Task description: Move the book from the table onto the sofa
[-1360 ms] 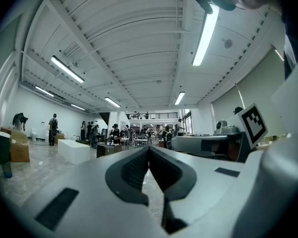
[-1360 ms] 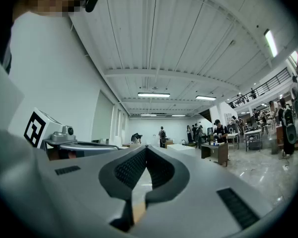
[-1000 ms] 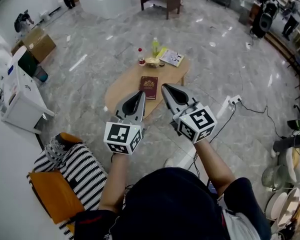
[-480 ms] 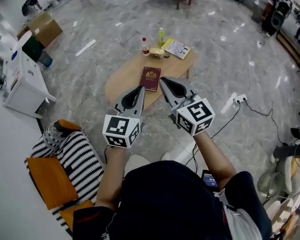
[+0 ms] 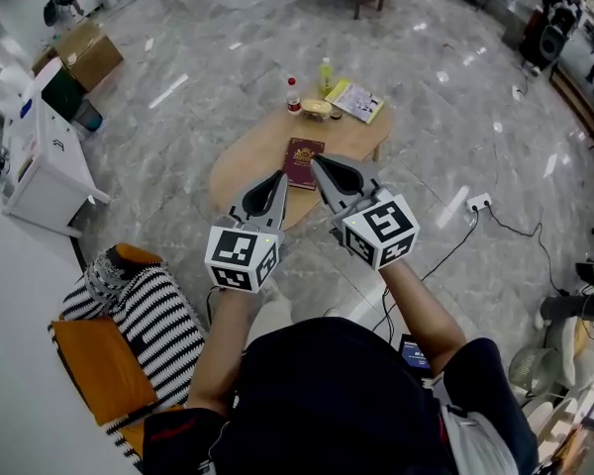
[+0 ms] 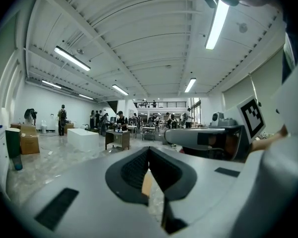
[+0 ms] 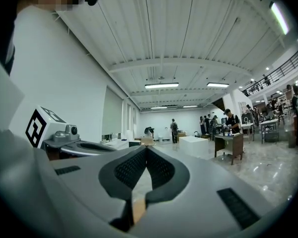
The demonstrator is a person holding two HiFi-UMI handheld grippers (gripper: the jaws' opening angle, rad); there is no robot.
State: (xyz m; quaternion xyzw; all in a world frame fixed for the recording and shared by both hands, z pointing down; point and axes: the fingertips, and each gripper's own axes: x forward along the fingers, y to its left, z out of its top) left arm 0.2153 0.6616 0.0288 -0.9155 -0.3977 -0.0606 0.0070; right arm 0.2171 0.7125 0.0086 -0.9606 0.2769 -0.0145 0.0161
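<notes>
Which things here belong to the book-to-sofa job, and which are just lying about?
Job: book, table, sofa, left gripper, right gripper.
Lying about: red-capped bottle, yellow bottle, bowl, booklet, cardboard box.

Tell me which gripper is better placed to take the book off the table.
Right, narrowly. In the head view the right gripper overlaps one edge of the book; the left gripper ends short of its near corner. Both are shut and empty.
</notes>
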